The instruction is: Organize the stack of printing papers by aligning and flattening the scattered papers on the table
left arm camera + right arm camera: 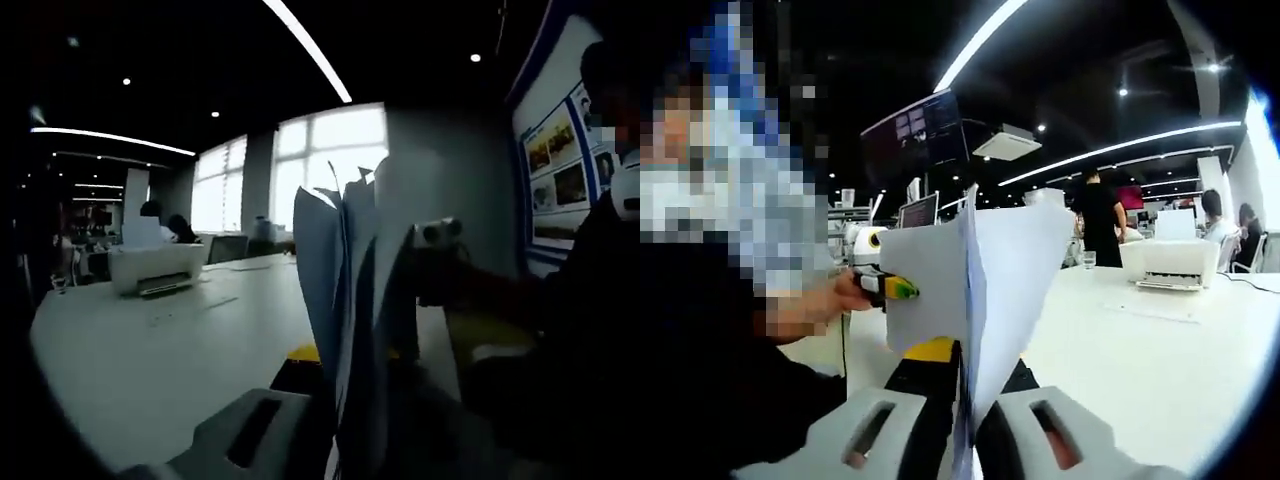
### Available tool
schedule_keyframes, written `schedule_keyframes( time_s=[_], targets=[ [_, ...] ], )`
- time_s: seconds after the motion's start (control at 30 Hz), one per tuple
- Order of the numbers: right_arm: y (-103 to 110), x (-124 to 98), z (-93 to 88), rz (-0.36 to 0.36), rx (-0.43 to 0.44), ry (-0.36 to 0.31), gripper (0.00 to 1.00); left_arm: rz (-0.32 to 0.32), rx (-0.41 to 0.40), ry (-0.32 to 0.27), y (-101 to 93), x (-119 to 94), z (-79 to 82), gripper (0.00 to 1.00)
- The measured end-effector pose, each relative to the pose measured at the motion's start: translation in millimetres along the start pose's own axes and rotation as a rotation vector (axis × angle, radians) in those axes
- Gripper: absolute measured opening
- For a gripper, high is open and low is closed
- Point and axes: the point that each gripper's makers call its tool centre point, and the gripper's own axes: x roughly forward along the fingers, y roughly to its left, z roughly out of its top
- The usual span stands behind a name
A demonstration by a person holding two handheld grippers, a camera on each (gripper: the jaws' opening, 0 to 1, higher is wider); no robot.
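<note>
A stack of white printing papers (350, 290) stands upright on edge above the white table (150, 350), its sheets fanned apart at the top. My left gripper (335, 425) is shut on the stack's lower edge; one grey jaw shows beside the sheets. In the right gripper view the same papers (985, 270) rise from between the two grey jaws of my right gripper (968, 400), which is shut on them. The right gripper (440, 232) also shows at the stack's far side, a hand behind it. The left gripper (880, 285) shows at the papers' left edge, held by a hand (825, 300).
A white printer (155, 268) sits further along the table, also seen as the printer (1170, 262) with a loose sheet (1150, 312) before it. A glass (1089, 259) stands near a standing person (1100, 225). Posters (560, 160) hang on the wall. Seated people work beyond.
</note>
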Motion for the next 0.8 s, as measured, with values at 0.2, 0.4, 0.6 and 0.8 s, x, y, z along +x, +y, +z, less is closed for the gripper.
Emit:
schedule_keyframes(
  time_s=[0.2, 0.4, 0.6, 0.8],
  targets=[
    [-19, -21, 26.2, -0.106, -0.056, 0.007, 0.26, -0.002, 0.070, 0.045, -6.5, -3, 19.3, 0.05],
    [-22, -41, 74.0, -0.170, -0.250, 0.084, 0.50, 0.004, 0.152, 0.149, -14.5, -5, 36.3, 0.05],
    [2, -32, 90.4, -0.088, -0.398, 0.209, 0.56, -0.008, 0.215, 0.254, -24.5, -2, 57.5, 0.05],
    [1, -12, 95.7, -0.065, -0.546, 0.345, 0.58, -0.045, 0.294, 0.317, -36.5, 8, 78.1, 0.05]
  ],
)
